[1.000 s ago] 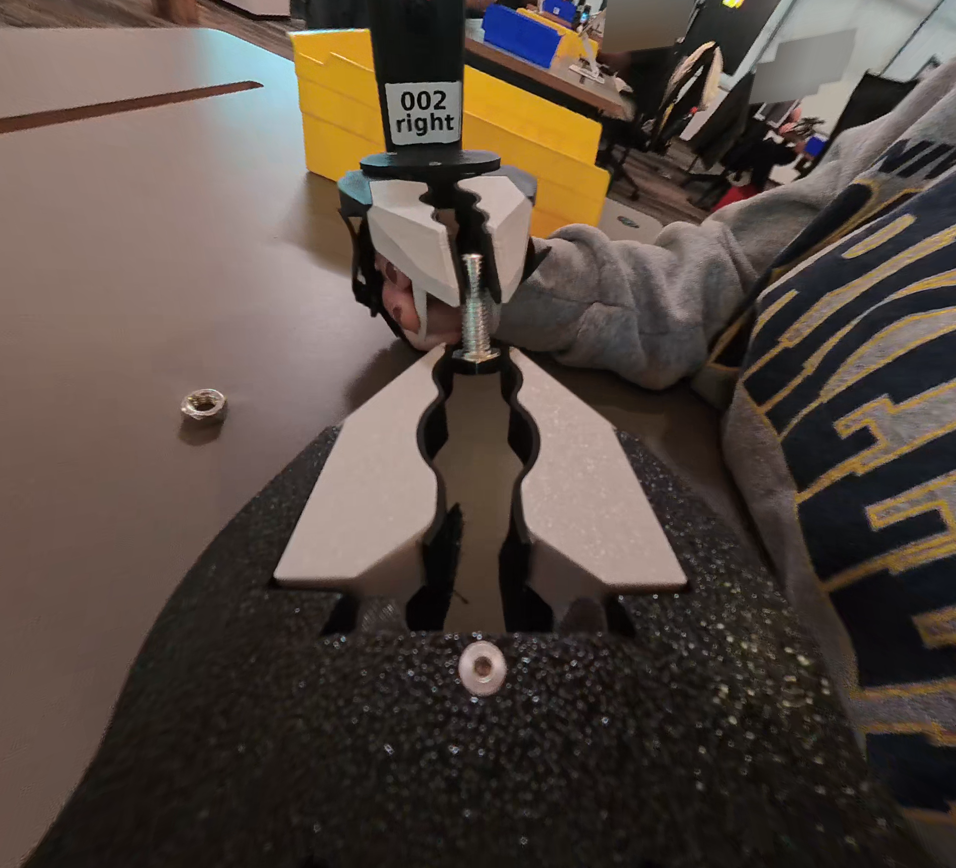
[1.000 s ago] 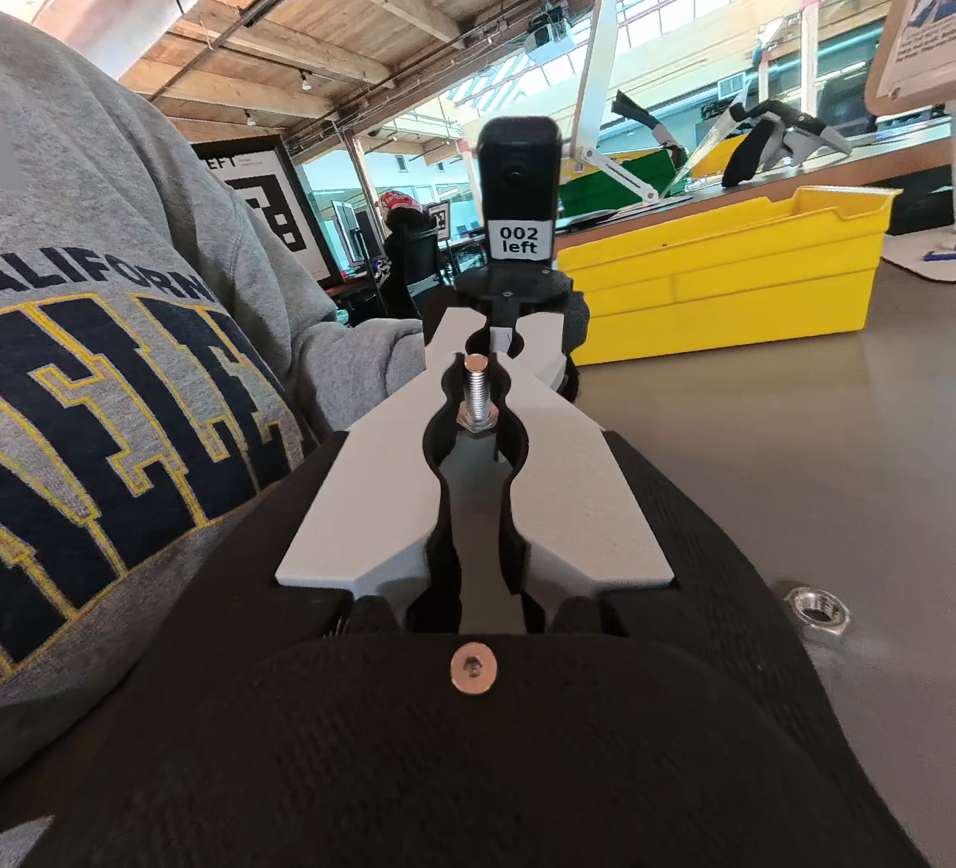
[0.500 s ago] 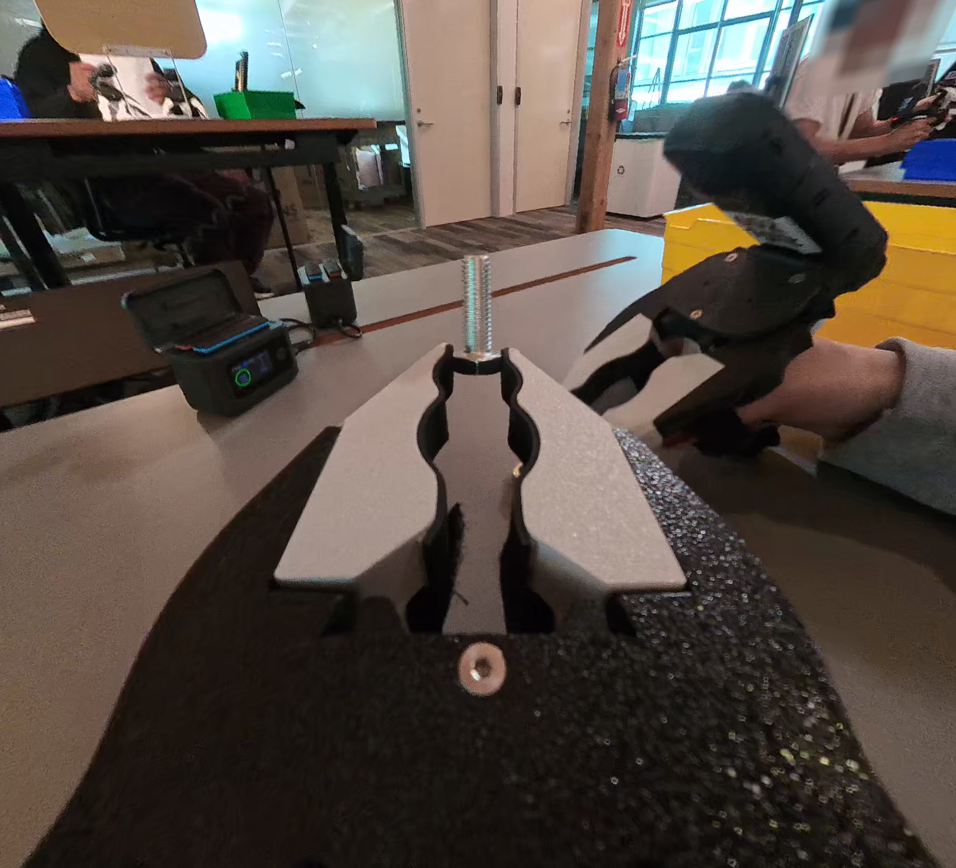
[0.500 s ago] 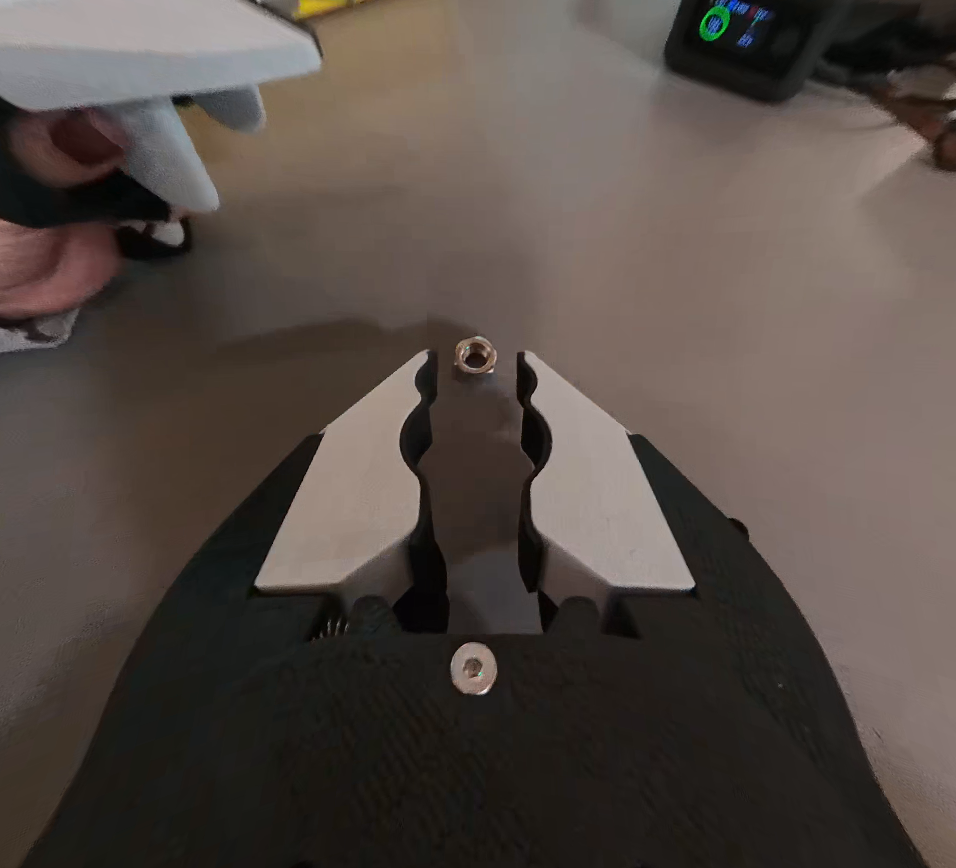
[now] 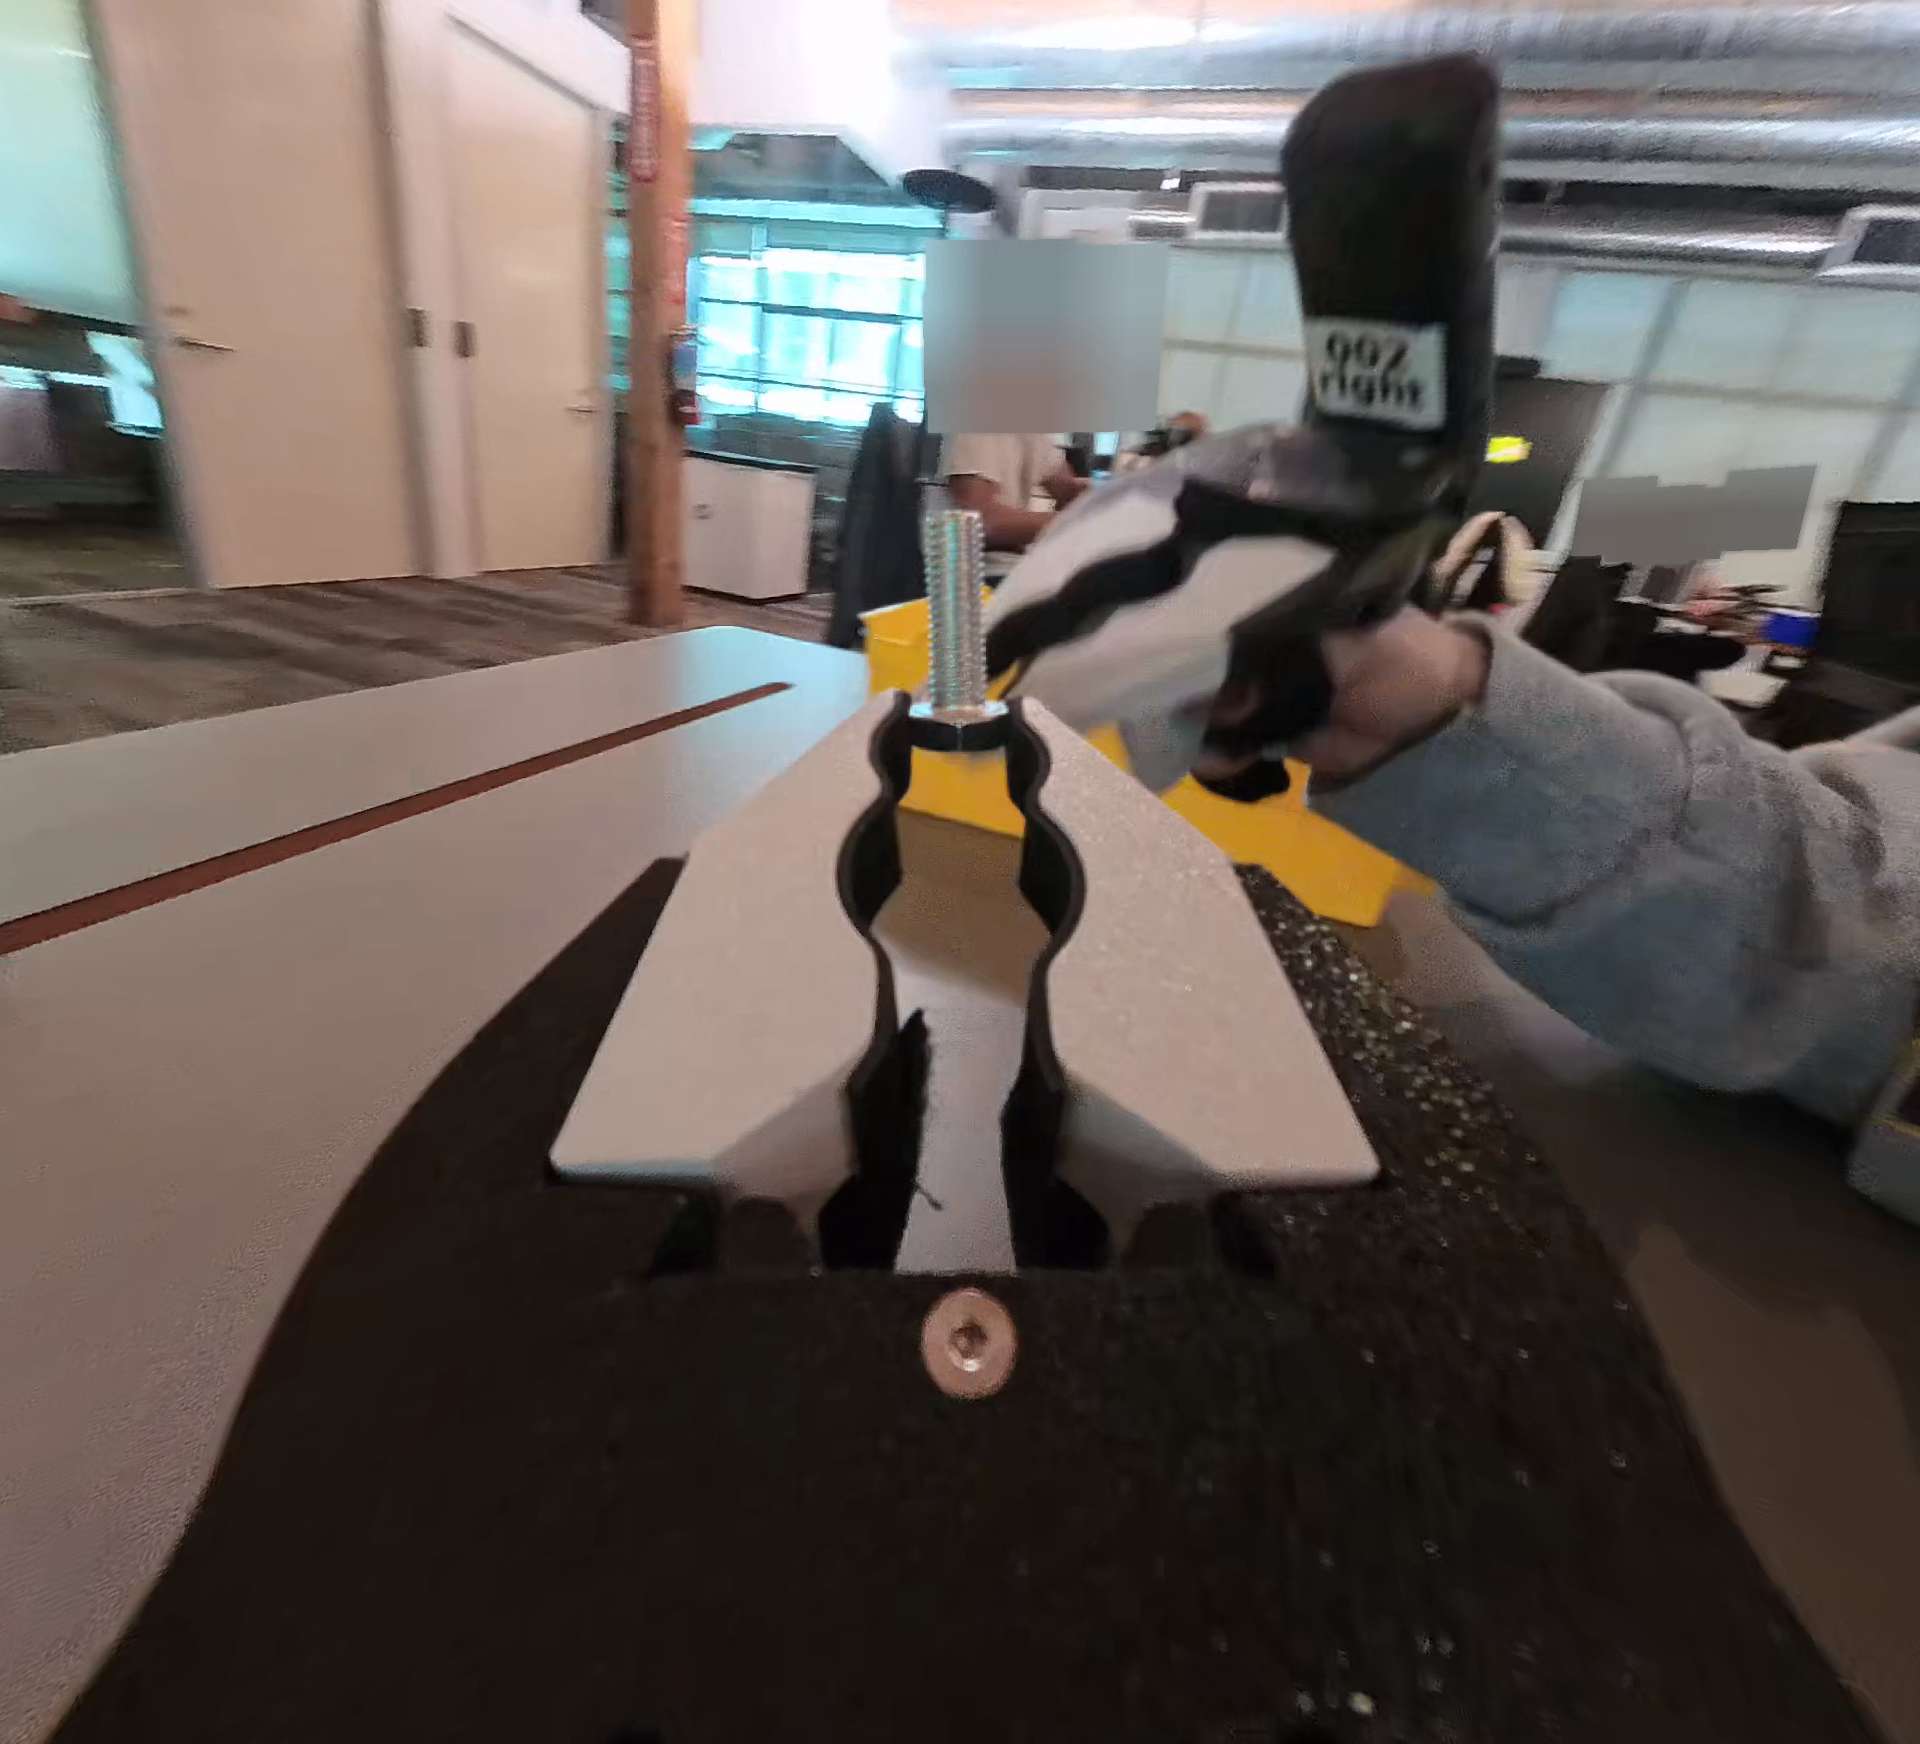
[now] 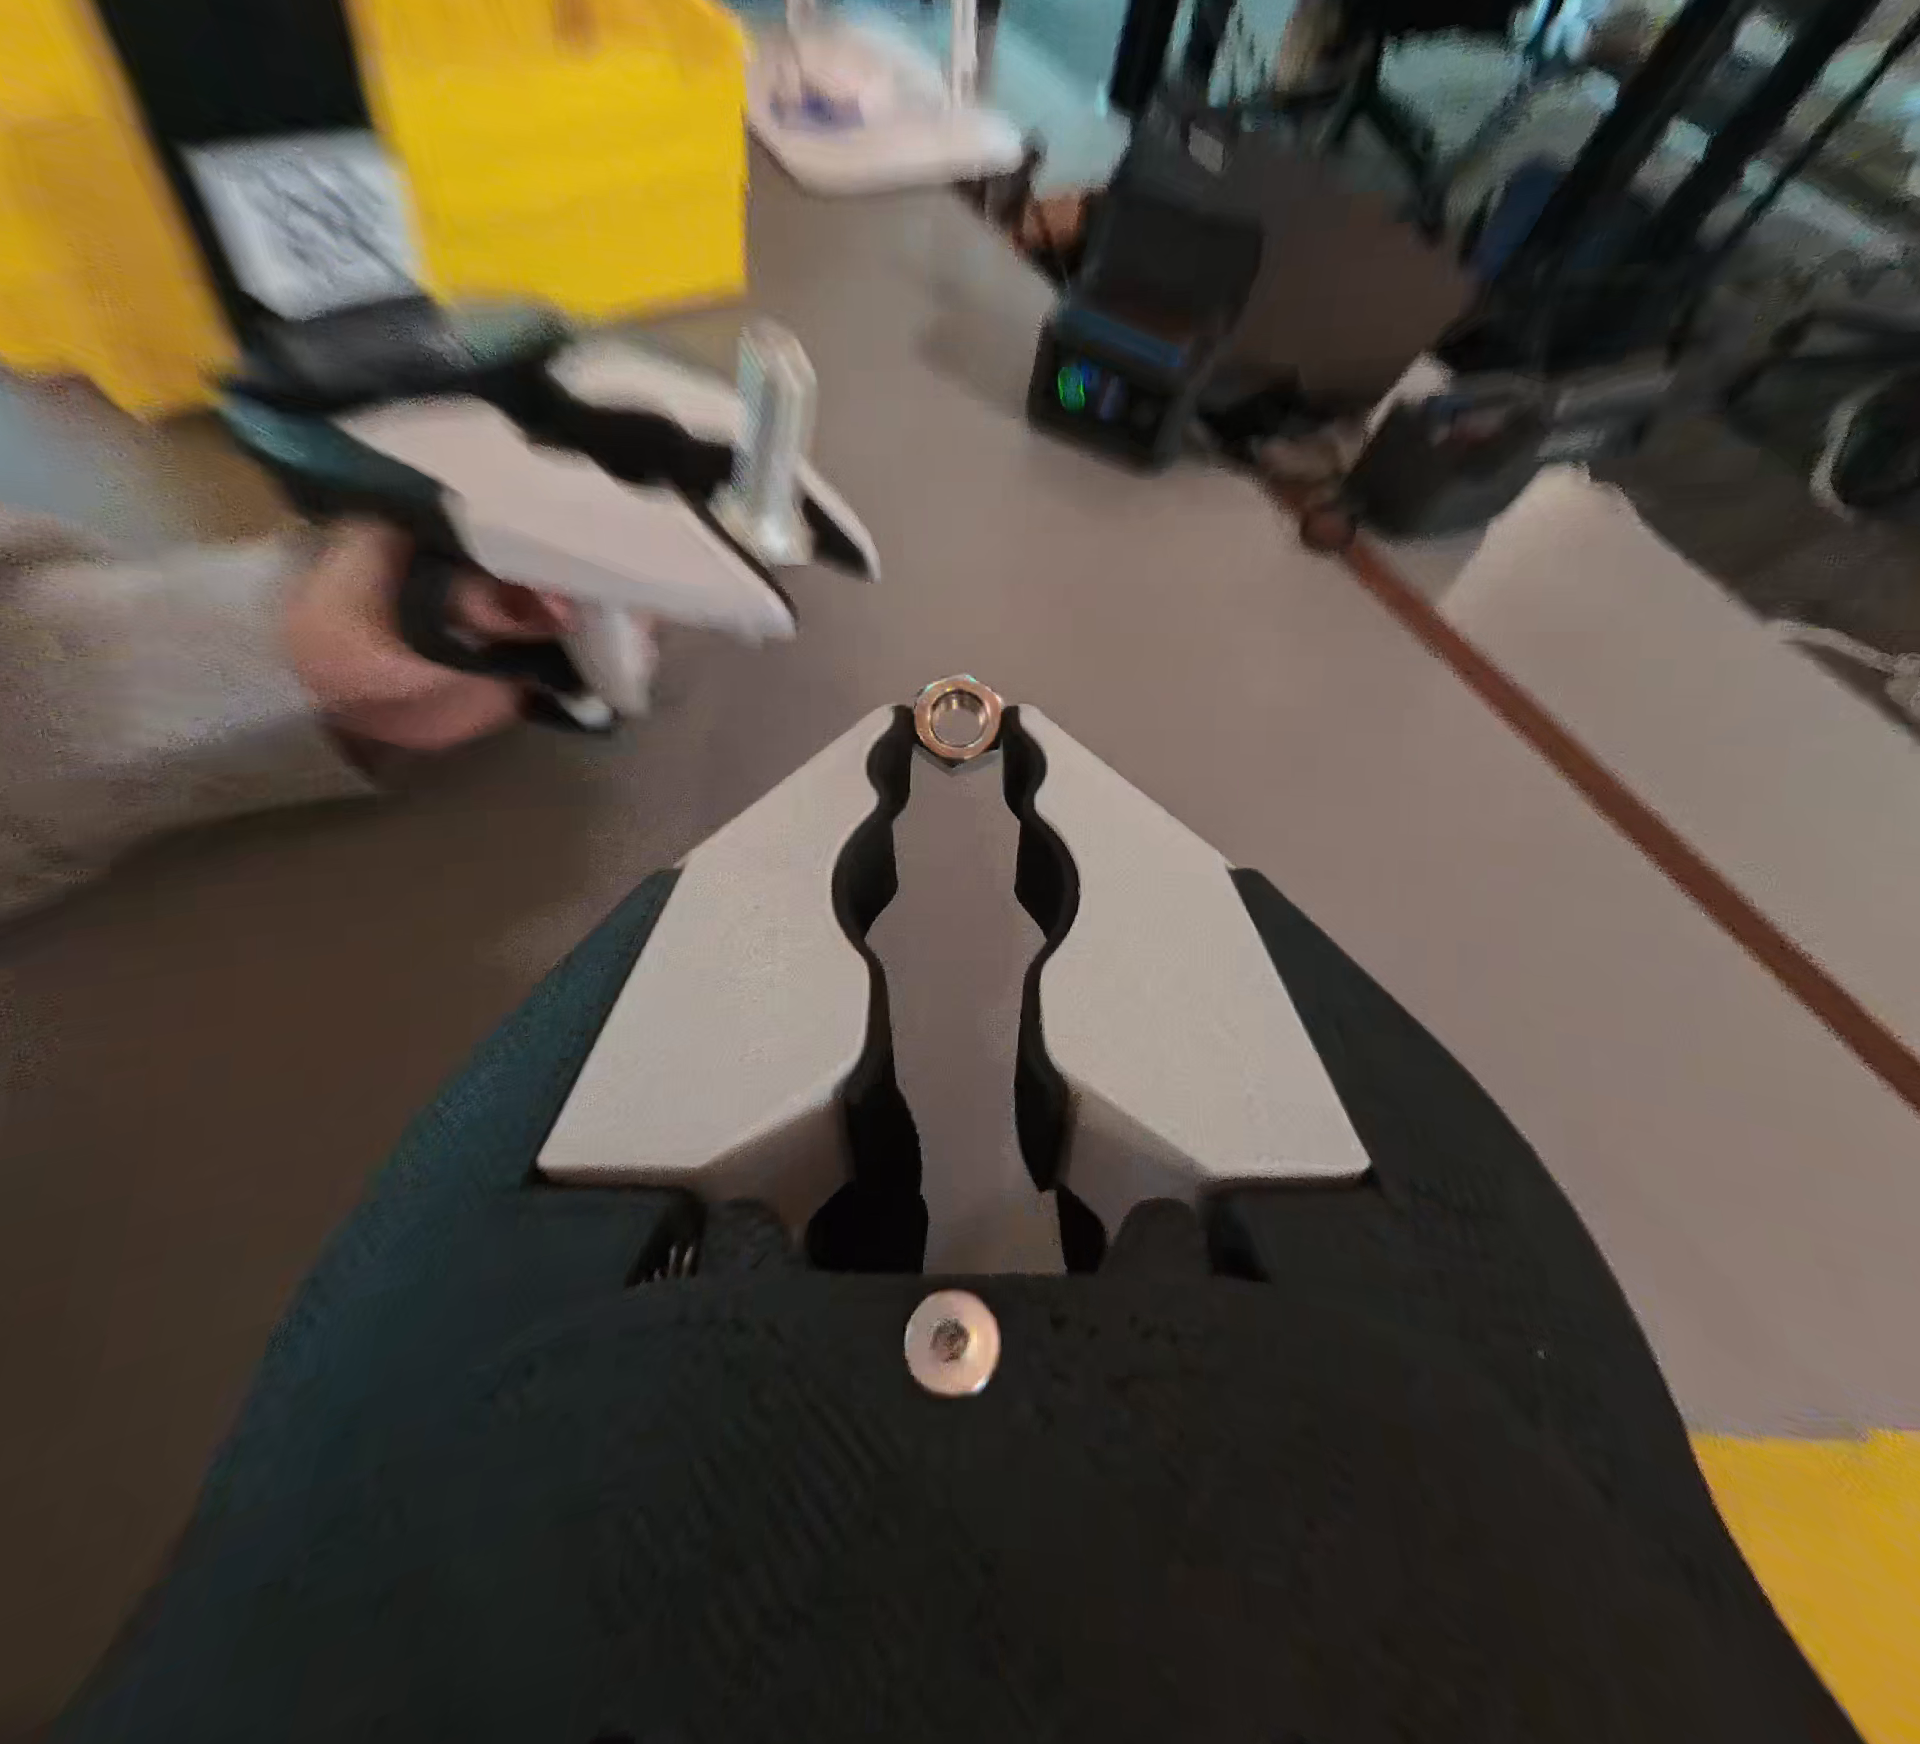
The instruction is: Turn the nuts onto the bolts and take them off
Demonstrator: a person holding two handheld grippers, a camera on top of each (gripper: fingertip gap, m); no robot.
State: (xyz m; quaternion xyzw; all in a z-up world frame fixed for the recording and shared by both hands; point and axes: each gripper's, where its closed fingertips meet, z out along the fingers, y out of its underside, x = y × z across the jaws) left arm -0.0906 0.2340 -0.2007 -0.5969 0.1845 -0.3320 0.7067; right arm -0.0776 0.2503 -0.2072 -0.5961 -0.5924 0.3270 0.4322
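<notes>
My left gripper [image 5: 954, 726] is shut on the hex head of a silver bolt [image 5: 954, 616] that stands upright with its threads pointing up. My right gripper [image 6: 958, 726] is shut on a silver nut [image 6: 958, 720] at its fingertips, held above the brown table. In the left wrist view the right gripper [image 5: 1013, 645] sits just right of the bolt, tips close to the threads. In the right wrist view the left gripper [image 6: 805, 551] with the bolt [image 6: 771, 458] is up and to the left of the nut, blurred.
A yellow bin [image 6: 561, 115] stands behind the left gripper and also shows in the left wrist view [image 5: 1278, 832]. A small black device with a lit screen [image 6: 1117, 390] sits at the far right of the table [image 6: 1195, 811]. A dark seam [image 6: 1621, 821] runs across the table. Left and right tips are no more than a few centimetres apart.
My right gripper has closed on the nut that lay on the table and lifted it toward the bolt. My left gripper has swung and still holds the bolt upright.
</notes>
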